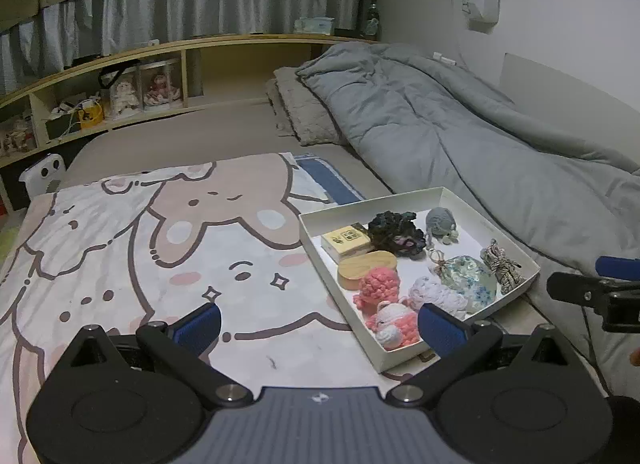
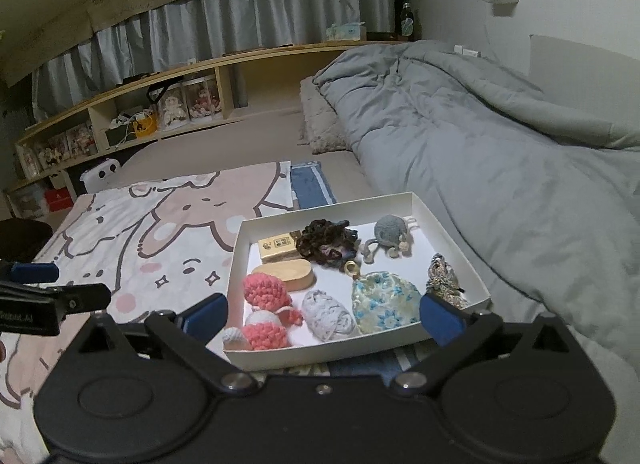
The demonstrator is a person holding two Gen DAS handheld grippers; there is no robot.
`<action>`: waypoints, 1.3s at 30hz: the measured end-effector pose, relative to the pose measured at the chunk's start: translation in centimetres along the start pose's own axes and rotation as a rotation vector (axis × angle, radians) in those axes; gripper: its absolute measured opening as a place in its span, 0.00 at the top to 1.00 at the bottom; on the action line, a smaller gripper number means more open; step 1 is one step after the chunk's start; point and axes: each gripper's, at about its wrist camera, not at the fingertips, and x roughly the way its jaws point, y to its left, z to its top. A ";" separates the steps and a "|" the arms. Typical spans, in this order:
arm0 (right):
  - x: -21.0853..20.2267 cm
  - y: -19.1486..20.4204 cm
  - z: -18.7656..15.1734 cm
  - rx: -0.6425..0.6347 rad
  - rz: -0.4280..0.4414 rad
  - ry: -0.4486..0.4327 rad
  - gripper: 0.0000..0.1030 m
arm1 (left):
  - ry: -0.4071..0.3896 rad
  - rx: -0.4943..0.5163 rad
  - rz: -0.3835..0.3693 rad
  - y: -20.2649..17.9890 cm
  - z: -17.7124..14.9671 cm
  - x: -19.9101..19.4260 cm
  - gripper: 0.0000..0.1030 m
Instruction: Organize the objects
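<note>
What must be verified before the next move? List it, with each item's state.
1. Left hand-held gripper open with nothing between its pads: ok.
2. Right hand-held gripper open and empty: ok.
3. Shallow white cardboard tray flat on the bed: ok.
4. Pink crocheted toy, oval wooden box and blue floral fabric pouch inside the tray: ok.
5. Nothing loose on the cartoon rabbit blanket: ok in the part seen.
6. Both grippers clear of each other: ok.

Box (image 2: 448, 220) on blanket (image 2: 132, 248) (duvet (image 2: 500, 168) right)
</note>
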 end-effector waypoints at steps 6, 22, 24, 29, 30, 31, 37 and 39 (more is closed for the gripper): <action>-0.3 0.4 -1.0 -0.014 -0.024 -0.025 0.00 | -0.012 0.007 0.004 0.2 -0.7 -0.4 0.00; -0.6 0.9 -1.6 -0.022 -0.055 -0.034 0.00 | -0.031 0.000 0.020 1.3 -1.2 -0.8 0.00; -0.7 1.1 -1.7 -0.028 -0.058 -0.036 0.00 | -0.030 -0.003 0.019 1.4 -1.2 -0.9 0.00; -0.7 1.3 -1.8 -0.027 -0.054 -0.037 0.00 | -0.027 0.000 0.022 1.5 -1.3 -0.9 0.00; -0.7 1.3 -1.8 -0.026 -0.054 -0.037 0.00 | -0.027 0.000 0.021 1.5 -1.3 -0.9 0.00; -0.7 1.3 -1.8 -0.026 -0.052 -0.037 0.00 | -0.028 0.000 0.021 1.6 -1.3 -0.9 0.00; -0.7 1.4 -1.8 -0.025 -0.053 -0.037 0.00 | -0.029 -0.002 0.021 1.6 -1.3 -1.0 0.00; -0.7 1.3 -1.8 -0.021 -0.052 -0.039 0.00 | -0.030 -0.005 0.021 1.7 -1.4 -1.0 0.00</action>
